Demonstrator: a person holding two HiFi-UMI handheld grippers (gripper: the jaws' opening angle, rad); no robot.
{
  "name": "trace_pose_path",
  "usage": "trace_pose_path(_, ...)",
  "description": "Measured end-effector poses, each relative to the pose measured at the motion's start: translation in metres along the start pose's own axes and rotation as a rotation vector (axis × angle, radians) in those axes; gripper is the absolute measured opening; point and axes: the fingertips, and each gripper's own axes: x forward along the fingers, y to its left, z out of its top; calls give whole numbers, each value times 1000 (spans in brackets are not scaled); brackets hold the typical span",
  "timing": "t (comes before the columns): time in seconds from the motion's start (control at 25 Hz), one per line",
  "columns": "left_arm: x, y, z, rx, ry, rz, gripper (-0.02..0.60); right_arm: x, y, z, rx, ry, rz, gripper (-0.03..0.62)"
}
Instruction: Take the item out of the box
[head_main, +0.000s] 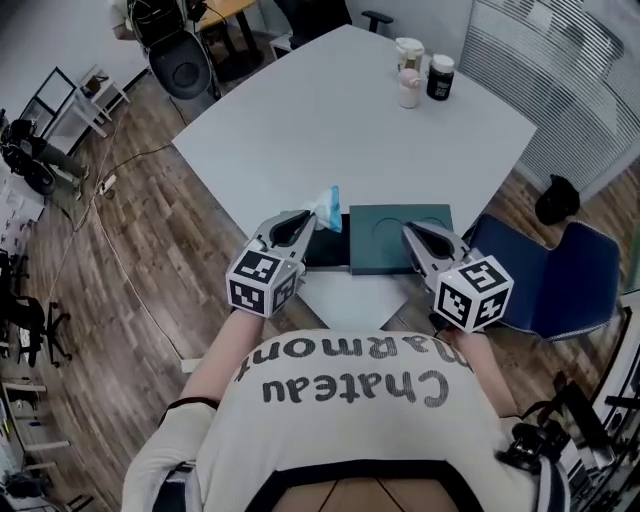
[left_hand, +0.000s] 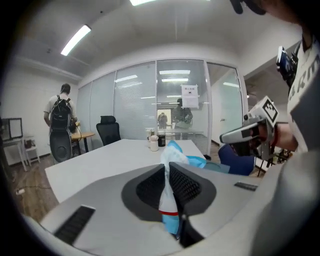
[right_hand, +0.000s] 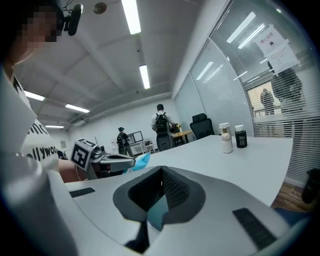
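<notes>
Blue-white pouch (left_hand: 168, 202) — between left fingers (left_hand: 186, 190)

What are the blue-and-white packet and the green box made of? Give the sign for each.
The packet: likely thin plastic film, slightly glossy; it crumples and folds softly. The box: probably matte cardboard; flat dull teal faces, crisp edges, pressed-in circles.

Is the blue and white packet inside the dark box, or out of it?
Out. The left tool grips the packet, raised above the table, clear of the dark box.
</notes>
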Motion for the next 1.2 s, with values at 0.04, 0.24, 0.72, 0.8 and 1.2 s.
trace_pose_path(0.04,-1,0,8,-30,-28,-17,35,2,2,2,-8,-1,0,0)
trace_pose_path(0.24,-15,-8,35,-119,-121,-99,35,7,19,9,-36,19,-11,-1)
trace_pose_path(0.72,-102,-15,31,-69,-156,-201,34,-3,98,20,-120,-41,-73,-2)
trace_pose_path(0.8,-118,-15,26,-72,-160,-203,34,-7,108,18,-94,-53,-86,-2)
trace_pose_path(1.2,-254,-12,-29,-98,-207,-216,34,-37,235,-26,-130,-119,-163,-2)
